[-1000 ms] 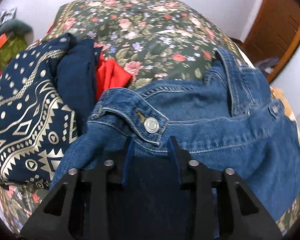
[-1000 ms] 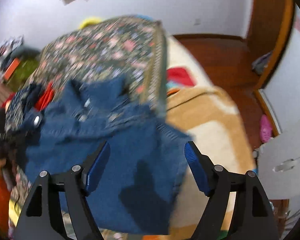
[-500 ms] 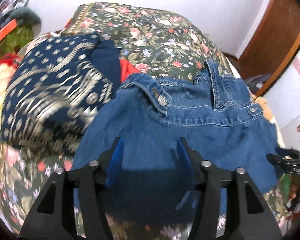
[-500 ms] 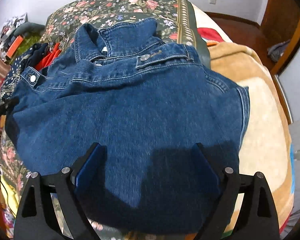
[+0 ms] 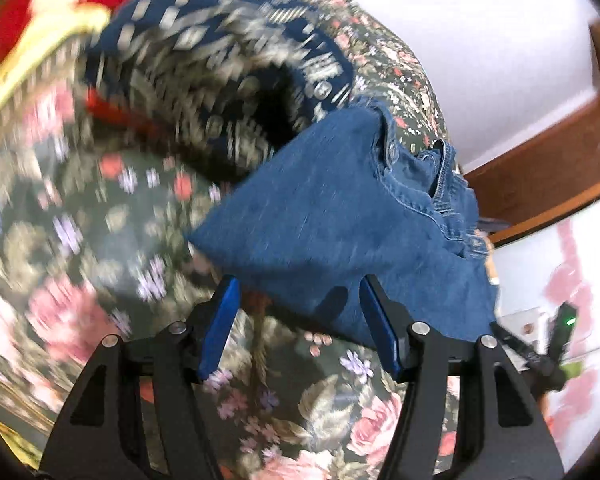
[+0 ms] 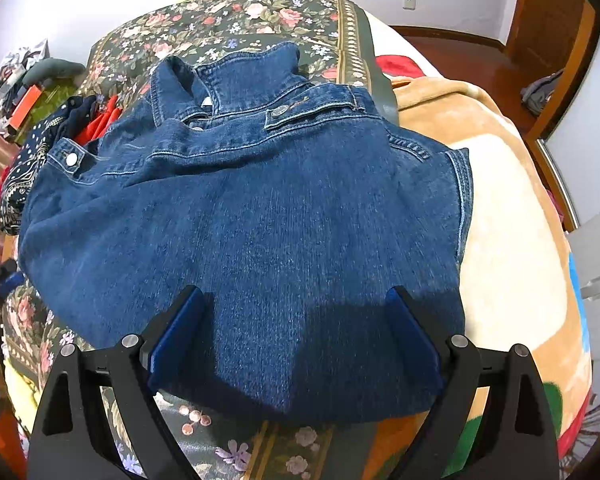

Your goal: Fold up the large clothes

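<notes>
A blue denim jacket (image 6: 260,216) lies folded on the floral bedspread (image 6: 236,12), collar at the far end. It also shows in the left wrist view (image 5: 340,216), blurred. My right gripper (image 6: 296,304) is open and empty, just above the jacket's near edge. My left gripper (image 5: 300,292) is open and empty, at the jacket's near-left corner, over the floral bedspread (image 5: 100,240).
A navy patterned garment (image 5: 220,52) and red cloth (image 6: 100,120) lie left of the jacket. A tan blanket (image 6: 512,208) covers the bed's right side. A wooden door (image 6: 548,20) and floor are beyond. The other gripper (image 5: 556,336) shows at the right of the left wrist view.
My left gripper has let go of the jacket, opened and swung back to the left. My right gripper has come down low over the jacket, which now lies flat.
</notes>
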Tool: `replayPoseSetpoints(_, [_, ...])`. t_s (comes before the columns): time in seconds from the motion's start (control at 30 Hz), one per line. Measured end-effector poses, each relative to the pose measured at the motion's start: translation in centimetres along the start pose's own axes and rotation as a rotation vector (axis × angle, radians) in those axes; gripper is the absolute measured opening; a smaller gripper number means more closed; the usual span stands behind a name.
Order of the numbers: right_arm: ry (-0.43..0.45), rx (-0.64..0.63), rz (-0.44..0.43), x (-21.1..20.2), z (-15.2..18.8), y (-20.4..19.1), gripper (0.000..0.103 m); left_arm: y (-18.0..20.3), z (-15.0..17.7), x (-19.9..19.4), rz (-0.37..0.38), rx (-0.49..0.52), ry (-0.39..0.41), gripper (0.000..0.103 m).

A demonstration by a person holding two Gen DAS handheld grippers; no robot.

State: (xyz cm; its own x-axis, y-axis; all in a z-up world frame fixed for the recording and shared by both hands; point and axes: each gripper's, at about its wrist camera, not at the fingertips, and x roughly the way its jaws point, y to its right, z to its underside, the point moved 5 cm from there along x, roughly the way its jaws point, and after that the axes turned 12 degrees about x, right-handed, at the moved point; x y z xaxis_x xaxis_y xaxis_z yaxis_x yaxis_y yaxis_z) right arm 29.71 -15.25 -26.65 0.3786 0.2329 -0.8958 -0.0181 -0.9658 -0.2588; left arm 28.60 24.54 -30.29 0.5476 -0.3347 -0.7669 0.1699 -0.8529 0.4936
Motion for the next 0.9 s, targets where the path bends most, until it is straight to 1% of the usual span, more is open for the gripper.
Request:
replayPoseSetpoints(0.03, [0.001, 0.002, 0.002, 0.0, 0.0, 0.0, 0.091, -0.2, 0.3, 0.3, 0.026, -0.027, -0.009, 0.061])
replayPoseSetpoints(0.13, [0.006, 0.003, 0.013, -0.1, 0.0, -0.1, 0.091, -0.5, 0.9, 1.7, 0.140, -0.120, -0.018, 0.061])
replayPoseSetpoints(0.2, [0.005, 0.004, 0.013, 0.0, 0.0, -0.1, 0.092, -0.4, 0.8, 2.5, 0.183, -0.151, -0.013, 0.061])
replayPoseSetpoints(0.3, [0.003, 0.007, 0.011, 0.0, 0.0, 0.0, 0.092, -0.4, 0.2, 4.1, 0.203, -0.171, -0.001, 0.061])
replayPoseSetpoints(0.37, [0.004, 0.006, 0.011, 0.0, 0.0, -0.1, 0.093, -0.6, -0.2, 5.2, 0.231, -0.206, 0.009, 0.061])
replayPoseSetpoints(0.43, [0.005, 0.008, 0.010, 0.1, 0.0, -0.1, 0.094, -0.6, -0.7, 6.5, 0.248, -0.214, 0.030, 0.063])
replayPoseSetpoints(0.47, [0.005, 0.010, 0.011, 0.2, 0.0, -0.2, 0.095, -0.7, -0.8, 7.2, 0.251, -0.213, 0.040, 0.067])
replayPoseSetpoints(0.53, [0.003, 0.012, 0.013, 0.3, 0.0, -0.3, 0.096, -0.3, -1.1, 7.9, 0.258, -0.206, 0.066, 0.068])
replayPoseSetpoints(0.63, [-0.002, 0.012, 0.019, 0.2, -0.1, -0.4, 0.096, 0.5, -1.7, 8.1, 0.205, -0.161, 0.097, 0.066])
replayPoseSetpoints(0.67, [-0.004, 0.013, 0.018, 0.2, 0.0, -0.5, 0.096, 1.0, -1.9, 8.1, 0.181, -0.145, 0.103, 0.062])
replayPoseSetpoints(0.7, [-0.008, 0.012, 0.016, 0.1, 0.0, -0.6, 0.096, 1.6, -2.1, 7.8, 0.152, -0.117, 0.114, 0.055])
replayPoseSetpoints(0.77, [-0.013, 0.012, 0.015, 0.0, 0.0, -0.7, 0.096, 3.3, -2.4, 6.7, 0.067, -0.030, 0.141, 0.048])
replayPoseSetpoints(0.83, [-0.018, 0.011, 0.010, -0.3, 0.0, -0.8, 0.096, 5.1, -2.9, 5.7, 0.006, 0.045, 0.173, 0.044])
replayPoseSetpoints(0.9, [-0.020, 0.005, 0.000, -0.7, 0.0, -1.2, 0.096, 6.7, -3.5, 4.5, -0.013, 0.099, 0.205, 0.038])
